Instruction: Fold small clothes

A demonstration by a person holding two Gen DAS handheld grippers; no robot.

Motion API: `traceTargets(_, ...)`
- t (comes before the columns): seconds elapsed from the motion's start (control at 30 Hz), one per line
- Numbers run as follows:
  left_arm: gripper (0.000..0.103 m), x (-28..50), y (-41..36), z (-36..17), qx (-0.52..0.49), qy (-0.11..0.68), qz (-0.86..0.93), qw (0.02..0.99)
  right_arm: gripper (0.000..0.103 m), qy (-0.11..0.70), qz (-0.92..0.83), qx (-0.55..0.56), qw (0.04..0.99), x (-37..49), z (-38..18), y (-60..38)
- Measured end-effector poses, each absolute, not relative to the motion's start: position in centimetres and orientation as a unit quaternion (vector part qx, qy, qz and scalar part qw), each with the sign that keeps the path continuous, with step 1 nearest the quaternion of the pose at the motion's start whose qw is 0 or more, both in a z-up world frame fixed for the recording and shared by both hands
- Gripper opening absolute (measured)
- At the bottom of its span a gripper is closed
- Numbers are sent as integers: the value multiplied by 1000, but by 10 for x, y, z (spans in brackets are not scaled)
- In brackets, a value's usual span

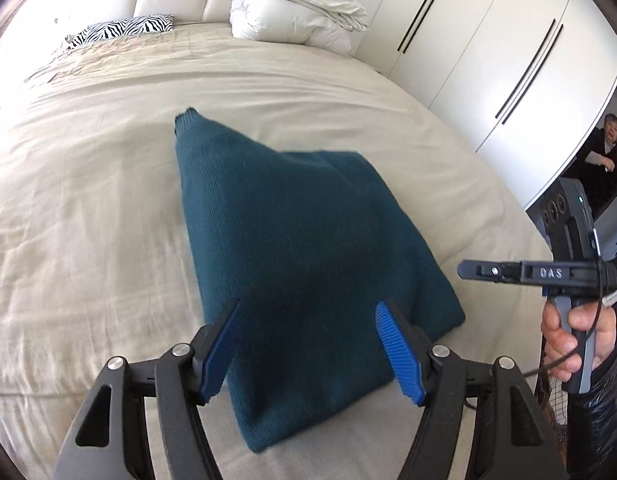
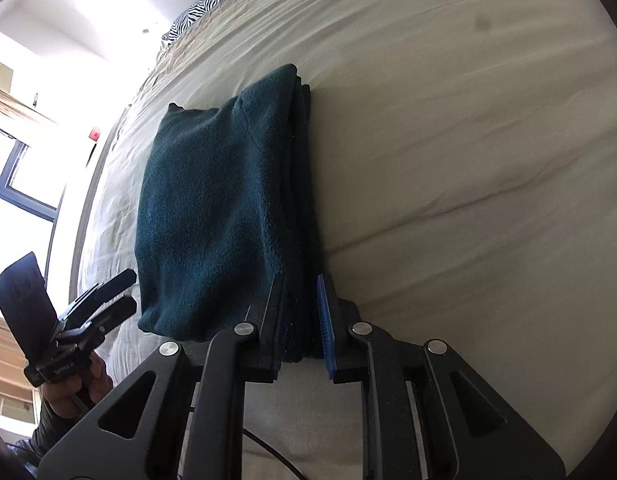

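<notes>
A teal knit sweater point(image 1: 300, 240) lies folded into a thick rectangle on the beige bed point(image 1: 88, 200). My left gripper point(image 1: 307, 304) hovers over the sweater's near end, open, its blue pads point(image 1: 396, 352) apart and touching no cloth. My right gripper point(image 1: 462, 270) comes in from the right, beside the sweater's right edge, shut and holding nothing. In the right wrist view the right gripper point(image 2: 301, 278) shows only a narrow gap, with the stacked fold edge of the sweater point(image 2: 212, 208) seen beyond it. The left gripper point(image 2: 128, 294) is at the lower left there.
A rolled white duvet point(image 1: 300, 8) and a zebra-print pillow point(image 1: 124, 30) lie at the head of the bed. White wardrobe doors point(image 1: 508, 60) stand along the right. A person point(image 1: 604, 152) sits beyond them. A window point(image 2: 12, 184) is on the far side.
</notes>
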State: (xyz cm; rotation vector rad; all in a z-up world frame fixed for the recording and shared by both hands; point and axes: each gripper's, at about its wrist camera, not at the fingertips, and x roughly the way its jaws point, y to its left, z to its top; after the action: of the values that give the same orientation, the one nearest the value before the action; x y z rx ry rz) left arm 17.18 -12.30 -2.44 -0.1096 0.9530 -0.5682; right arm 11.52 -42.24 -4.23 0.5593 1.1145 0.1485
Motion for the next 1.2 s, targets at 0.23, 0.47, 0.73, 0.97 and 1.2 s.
traceTargets(0.23, 59, 279, -135, -32, -98, 476, -259, 835, 15, 447, 181, 363, 797, 167, -20, -419)
traceTargets(0.47, 56, 294, -157, -74, -58, 492, -243, 834, 15, 473, 177, 417, 756, 240, -64, -398)
traceTargets(0.73, 56, 306, -172, -84, -52, 486, -250, 836, 0, 479, 157, 446, 740, 250, -102, -411)
traceTargets(0.97, 56, 305, -185, -85, -36, 479, -239, 844, 7, 466, 201, 401, 762, 199, -50, -391)
traceTargets(1.2, 57, 299, -188, -85, -23, 470, -234, 851, 7, 459, 198, 396, 770, 169, -75, -389)
